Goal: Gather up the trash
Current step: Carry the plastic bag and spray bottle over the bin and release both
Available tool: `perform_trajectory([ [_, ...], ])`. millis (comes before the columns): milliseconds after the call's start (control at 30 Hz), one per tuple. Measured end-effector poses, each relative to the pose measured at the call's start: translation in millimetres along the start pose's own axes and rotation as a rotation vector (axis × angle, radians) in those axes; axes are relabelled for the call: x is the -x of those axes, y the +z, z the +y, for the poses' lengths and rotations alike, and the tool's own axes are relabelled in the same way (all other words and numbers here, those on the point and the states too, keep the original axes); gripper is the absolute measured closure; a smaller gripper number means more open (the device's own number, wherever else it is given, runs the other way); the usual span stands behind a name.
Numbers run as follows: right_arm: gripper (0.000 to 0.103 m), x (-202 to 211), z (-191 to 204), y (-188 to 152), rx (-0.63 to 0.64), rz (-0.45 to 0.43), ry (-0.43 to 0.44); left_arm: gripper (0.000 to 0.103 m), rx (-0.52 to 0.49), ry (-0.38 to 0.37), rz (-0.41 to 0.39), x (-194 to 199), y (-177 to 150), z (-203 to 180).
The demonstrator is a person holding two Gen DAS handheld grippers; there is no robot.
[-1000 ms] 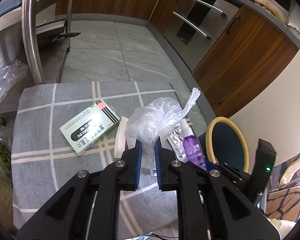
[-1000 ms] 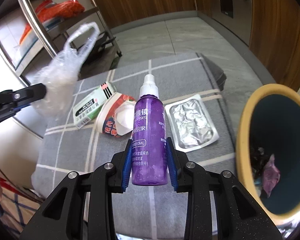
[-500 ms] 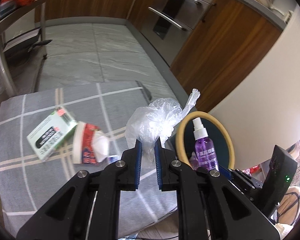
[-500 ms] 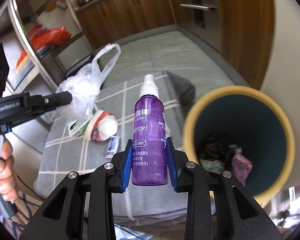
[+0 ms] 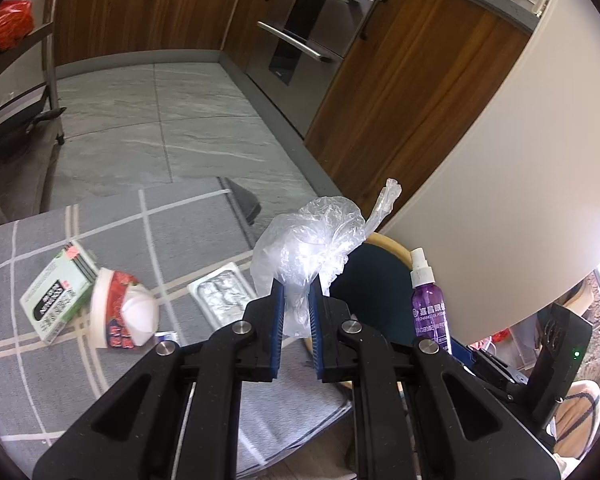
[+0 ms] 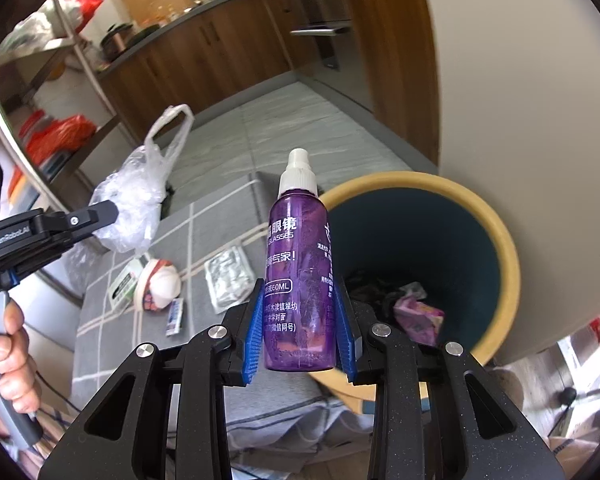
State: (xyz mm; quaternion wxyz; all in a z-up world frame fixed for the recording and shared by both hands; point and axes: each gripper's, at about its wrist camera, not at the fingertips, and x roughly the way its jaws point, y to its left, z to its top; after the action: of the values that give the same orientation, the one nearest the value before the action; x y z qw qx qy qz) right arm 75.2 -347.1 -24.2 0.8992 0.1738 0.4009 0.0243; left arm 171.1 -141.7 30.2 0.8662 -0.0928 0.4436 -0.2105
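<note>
Left gripper (image 5: pixel 296 300): we pinch a crumpled clear plastic bag (image 5: pixel 308 248) between the blue pads, holding it up beside the bin's rim
Right gripper (image 6: pixel 299 320): our jaws clamp a purple spray bottle (image 6: pixel 300 276) upright, at the near rim of the bin
Bin (image 6: pixel 496 240): yellow rim, dark blue inside, with trash at the bottom; we see it just off the right edge of the grey checked mat (image 5: pixel 172 232)
Mat, left part: green box (image 5: pixel 56 296) touching the red-and-white cup (image 5: pixel 120 312)
Mat, toward its right edge: silver blister pack (image 5: pixel 222 294)
</note>
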Motion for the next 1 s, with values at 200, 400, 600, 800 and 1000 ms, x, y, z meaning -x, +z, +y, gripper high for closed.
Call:
perform_trajectory([
  [200, 0.070, 3, -21, -4, -0.053, -0.003, -0.034, 0.092, -0.014, -0.033, 0.018, -14, -1, -19],
  [400, 0.070, -3, -35, -7, -0.098, 0.017, -0.074, 0.092, -0.020, -0.099, 0.056, -41, -3, -42],
  [600, 0.069, -13, -46, -14, -0.118, 0.067, -0.126, 0.092, -0.010, -0.133, 0.144, -87, -12, -62],
  [800, 0.069, -24, -57, -19, -0.118, 0.112, -0.165, 0.092, -0.037, -0.110, 0.231, -127, -25, -75],
  [1000, 0.069, -38, -61, -22, -0.114, 0.165, -0.183, 0.085, -0.039, -0.103, 0.275, -145, -32, -80],
])
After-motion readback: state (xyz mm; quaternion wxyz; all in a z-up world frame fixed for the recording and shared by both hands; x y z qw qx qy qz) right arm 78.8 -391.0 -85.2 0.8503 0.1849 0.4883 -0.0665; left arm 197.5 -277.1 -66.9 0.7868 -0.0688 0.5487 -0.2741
